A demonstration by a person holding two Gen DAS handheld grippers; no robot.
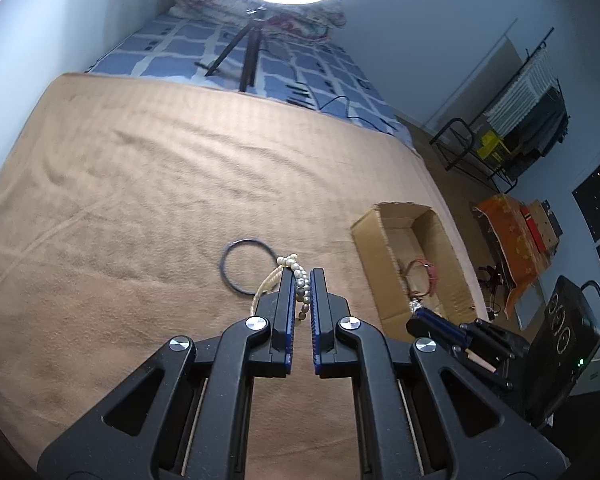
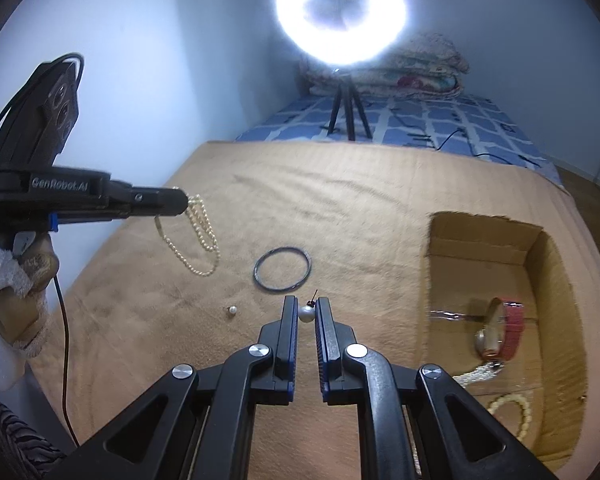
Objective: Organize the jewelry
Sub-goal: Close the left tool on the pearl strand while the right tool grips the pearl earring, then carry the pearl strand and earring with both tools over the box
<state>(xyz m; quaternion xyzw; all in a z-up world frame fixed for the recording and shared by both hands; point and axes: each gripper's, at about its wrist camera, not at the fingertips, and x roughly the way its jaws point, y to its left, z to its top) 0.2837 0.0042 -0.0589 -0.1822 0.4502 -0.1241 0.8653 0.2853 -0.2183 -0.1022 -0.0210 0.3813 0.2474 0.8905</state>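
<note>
My left gripper [image 1: 301, 280] pinches the limp, light pearl necklace [image 2: 198, 236] lifted over the blanket's left; my right gripper [image 2: 306, 312] nips a slippery pearl earring [image 2: 306, 313] squarely, near the cardboard box [image 2: 480, 248].

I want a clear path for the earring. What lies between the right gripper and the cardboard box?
In the right wrist view, only bare tan blanket lies between the right gripper and the cardboard box.

Looks like somebody's bedroom at home. There's a bed with a blue checked sheet [image 2: 420, 120], a tan blanket [image 1: 160, 200] spread over it and folded quilts [image 2: 420, 68] piled at the far end, plus a clothes drying rack [image 1: 528, 92] by the wall.
</note>
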